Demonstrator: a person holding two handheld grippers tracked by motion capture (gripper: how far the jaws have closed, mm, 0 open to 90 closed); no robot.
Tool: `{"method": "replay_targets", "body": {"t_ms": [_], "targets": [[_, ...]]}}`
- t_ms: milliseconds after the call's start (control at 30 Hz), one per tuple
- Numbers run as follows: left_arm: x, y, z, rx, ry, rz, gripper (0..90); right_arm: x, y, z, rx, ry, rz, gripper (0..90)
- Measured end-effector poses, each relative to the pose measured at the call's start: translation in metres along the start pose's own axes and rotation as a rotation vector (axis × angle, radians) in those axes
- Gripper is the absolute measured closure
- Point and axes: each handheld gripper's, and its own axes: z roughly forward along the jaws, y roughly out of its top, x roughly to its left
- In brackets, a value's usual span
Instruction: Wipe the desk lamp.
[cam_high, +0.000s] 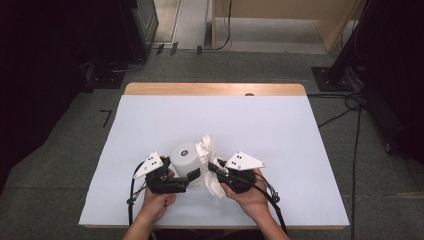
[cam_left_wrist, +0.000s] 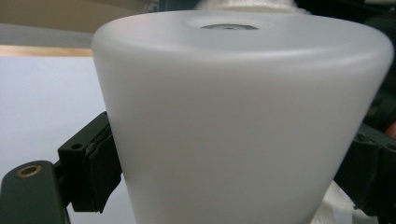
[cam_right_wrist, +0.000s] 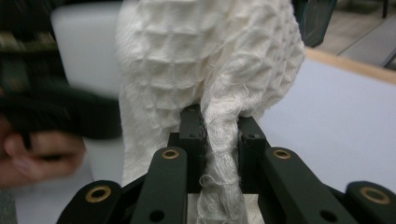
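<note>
No text, label, brand, number or sign can be read in these pictures: nothing legible stands on the white cup (cam_high: 186, 161), on the waffle cloth (cam_right_wrist: 210, 70), or on the white sheet (cam_high: 280, 135) covering the table.

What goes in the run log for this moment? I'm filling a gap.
left gripper: shut on white cup | right gripper: shut on waffle cloth | cloth against cup's side | table

A white frosted cup (cam_high: 186, 161) stands upside down near the front edge of the table, wider at its top. A white waffle-weave cloth (cam_high: 209, 159), bunched and crumpled, hangs just beside the cup on its right, touching its wall.
</note>
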Motion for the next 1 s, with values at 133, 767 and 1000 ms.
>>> {"method": "replay_targets", "body": {"t_ms": [133,767,1000], "targets": [[0.006,0.003,-0.007,-0.024,0.005,-0.015,8.8,0.000,-0.004,0.009,0.071,0.023,0.001,77.6],[0.002,-0.019,0.012,0.057,0.165,0.233,8.6,-0.010,0.005,-0.012,-0.048,-0.070,0.006,77.7],[0.015,-0.031,0.014,0.084,0.194,0.283,8.6,-0.020,0.002,-0.014,-0.049,-0.096,0.026,77.7]]}}
